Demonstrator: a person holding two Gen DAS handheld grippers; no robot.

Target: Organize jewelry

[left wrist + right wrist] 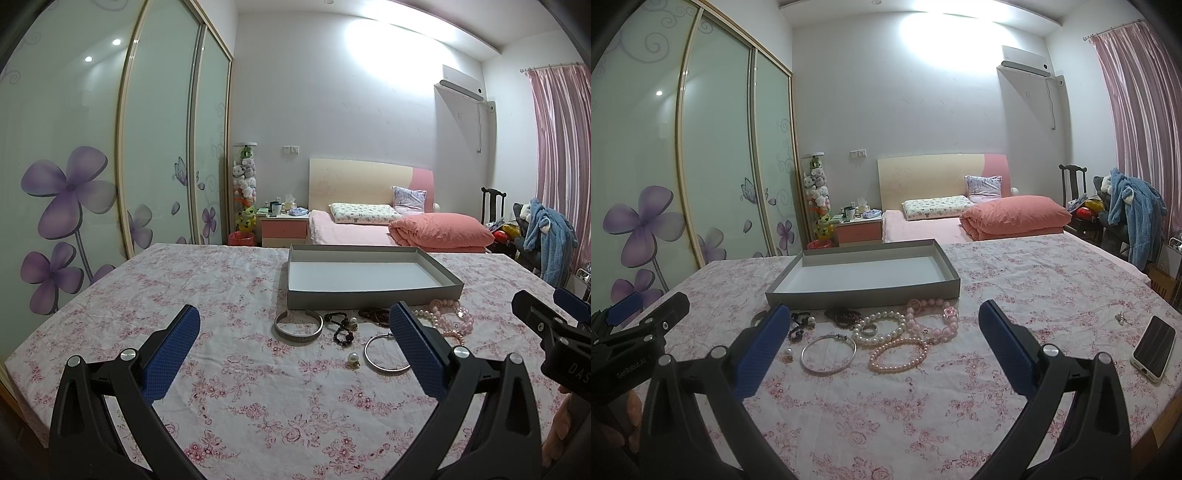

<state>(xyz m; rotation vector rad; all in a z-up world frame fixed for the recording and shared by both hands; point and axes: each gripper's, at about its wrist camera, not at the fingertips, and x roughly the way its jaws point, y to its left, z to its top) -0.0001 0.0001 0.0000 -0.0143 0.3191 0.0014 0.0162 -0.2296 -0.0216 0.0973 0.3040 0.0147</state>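
Jewelry is seen strewn on a worktop (1015, 280) covered by a pink floral cloth, just in front of a shallow grey box (864, 271) whose white floor is bare; nearest the box's front wall lie a dark red bead bracelet (846, 316) and a chunky pink bead bracelet (934, 317), the latter carrying a clear pink charm; a white pearl bracelet (881, 328) lies between them, with a silver ring (870, 328) resting inside its loop; a strand of small pink pearls (899, 354) is coiled just in front of the white one; a thin silver bangle (828, 355) lies to the left of that strand, with a single pearl earring (788, 352) just beside it; a black bead bracelet (341, 326) is tangled behind the bangle, and a wide open silver cuff (298, 326) lies at the far left of the group; the left hand-held gripper (293, 332) is held above the cloth with its blue-padded fingers spread wide, nothing between them; the right hand-held gripper (881, 332) is likewise held wide apart and empty, its fingers framing the pearl pieces from the near side; a smartphone (1154, 347) lies face up near the worktop's right edge, well apart from the jewelry, and a small metallic trinket (1121, 318), too small to identify, lies just behind it; a bed (923, 225) with a folded coral duvet stands beyond the worktop.
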